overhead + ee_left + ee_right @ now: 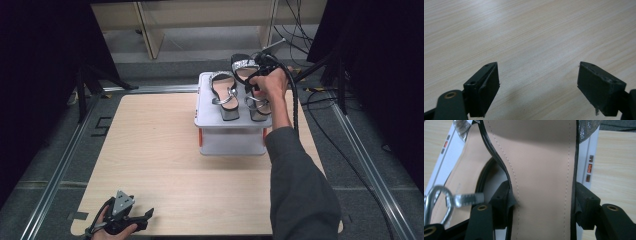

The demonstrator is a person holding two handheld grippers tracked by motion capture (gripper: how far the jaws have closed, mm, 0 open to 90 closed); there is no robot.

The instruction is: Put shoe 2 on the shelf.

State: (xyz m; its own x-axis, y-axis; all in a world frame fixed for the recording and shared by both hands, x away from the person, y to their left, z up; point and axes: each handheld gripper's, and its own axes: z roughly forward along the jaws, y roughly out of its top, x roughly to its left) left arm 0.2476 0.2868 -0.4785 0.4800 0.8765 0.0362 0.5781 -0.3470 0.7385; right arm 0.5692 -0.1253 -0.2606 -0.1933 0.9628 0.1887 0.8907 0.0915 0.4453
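Note:
Two black sandals with tan insoles and glittery silver straps are at a white box stand point(232, 142) at the table's far side. The left sandal point(223, 95) lies flat on top. My right gripper point(254, 81) is shut on the right sandal point(245, 65), whose toe end tilts up past the stand's back edge. In the right gripper view the pads squeeze both edges of the insole point(541, 170) at its narrow middle, the gripper point(541, 207) centred on it, and a silver buckle ring point(436, 202) hangs at the left. My left gripper point(145, 219) rests open near the table's front left corner, jaws wide over bare wood point(539, 85).
The wooden table point(150, 150) spreads wide between the stand and my left hand. Metal rails point(60, 170) run along both sides. A black cable point(296, 105) trails from the right gripper. Black tripod legs point(82, 85) stand at the left, pale shelving point(150, 25) at the back.

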